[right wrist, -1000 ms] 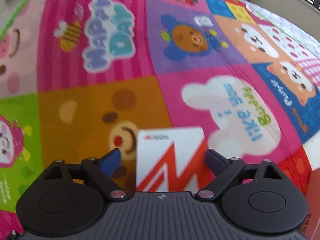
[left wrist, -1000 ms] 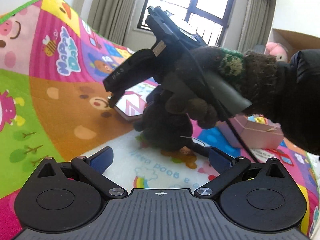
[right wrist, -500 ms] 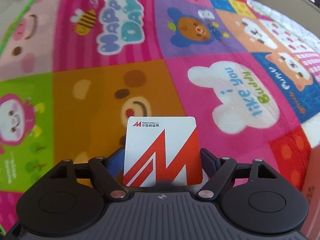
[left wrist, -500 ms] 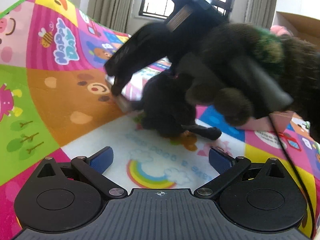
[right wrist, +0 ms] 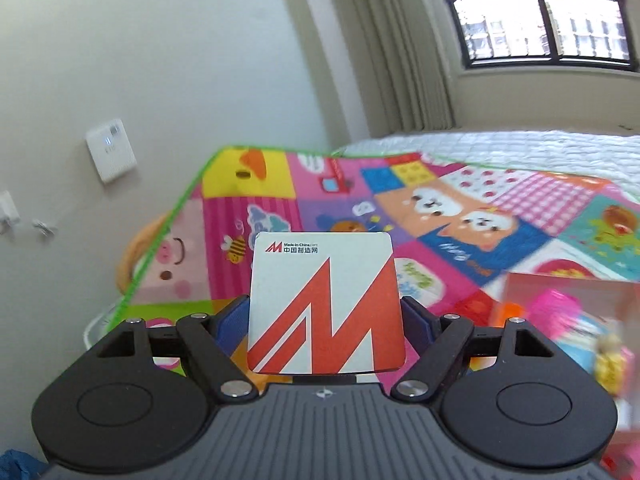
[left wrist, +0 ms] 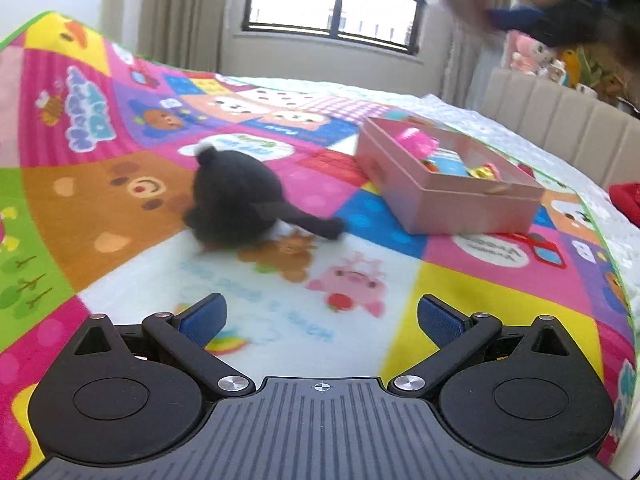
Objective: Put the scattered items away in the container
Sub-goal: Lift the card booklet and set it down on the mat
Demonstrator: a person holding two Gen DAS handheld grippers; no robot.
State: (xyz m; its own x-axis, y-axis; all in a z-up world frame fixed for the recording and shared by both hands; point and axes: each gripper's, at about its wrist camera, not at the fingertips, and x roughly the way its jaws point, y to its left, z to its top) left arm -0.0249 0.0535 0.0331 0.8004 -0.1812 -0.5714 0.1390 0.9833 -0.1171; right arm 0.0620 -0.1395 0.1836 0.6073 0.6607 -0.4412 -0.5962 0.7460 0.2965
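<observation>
Lifted white-red box [right wrist: 325, 308], logo upright, right gripper [right wrist: 325, 320]

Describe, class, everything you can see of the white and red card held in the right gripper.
The card is a flat, roughly square piece with rounded corners, seemingly stiff card or thin board. Its white face carries a large red zigzag M-shaped logo, with a small red logo and printed text at the upper left. It stands upright, face toward the camera, clamped between the jaws of the right gripper, whose blue pads press its left and right edges. It is held up off the colourful play mat; nothing else touches it.
</observation>
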